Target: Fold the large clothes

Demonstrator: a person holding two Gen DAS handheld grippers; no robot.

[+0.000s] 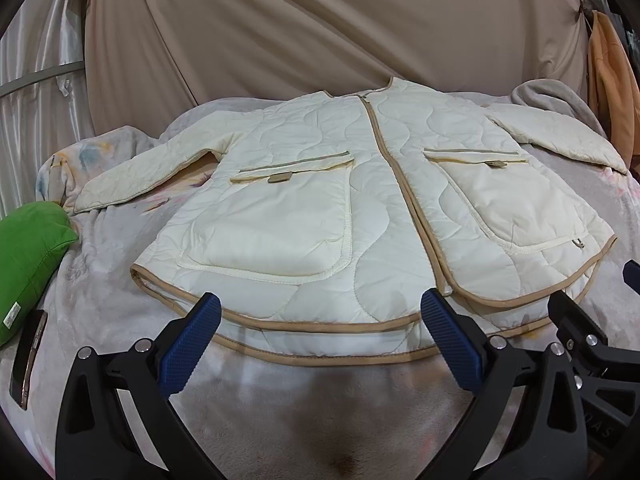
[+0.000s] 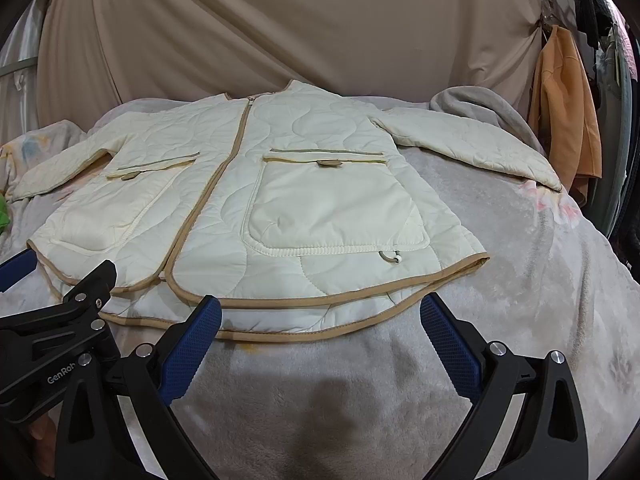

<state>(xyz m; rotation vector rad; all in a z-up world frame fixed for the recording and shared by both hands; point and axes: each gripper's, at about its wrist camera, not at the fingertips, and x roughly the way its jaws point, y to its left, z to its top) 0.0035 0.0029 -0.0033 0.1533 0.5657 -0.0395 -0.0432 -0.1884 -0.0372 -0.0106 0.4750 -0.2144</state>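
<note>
Cream quilted jacket (image 1: 360,200) spread flat, front up, zipped, sleeves out, on grey blanket (image 1: 280,400) over bed. Left gripper (image 1: 320,316) fingers wide apart, empty, hovering at near hem. Right gripper (image 2: 320,316) likewise spread wide, holding nothing, just beside left one. Green pillow (image 1: 32,256) at blanket's left edge, orange garment (image 2: 568,112) hanging far right

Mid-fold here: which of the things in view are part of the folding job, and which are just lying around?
Job: cream quilted jacket spread flat on the blanket; left gripper and right gripper, both open.

Lying about: green pillow, phone, hanging orange garment, grey towel.
</note>
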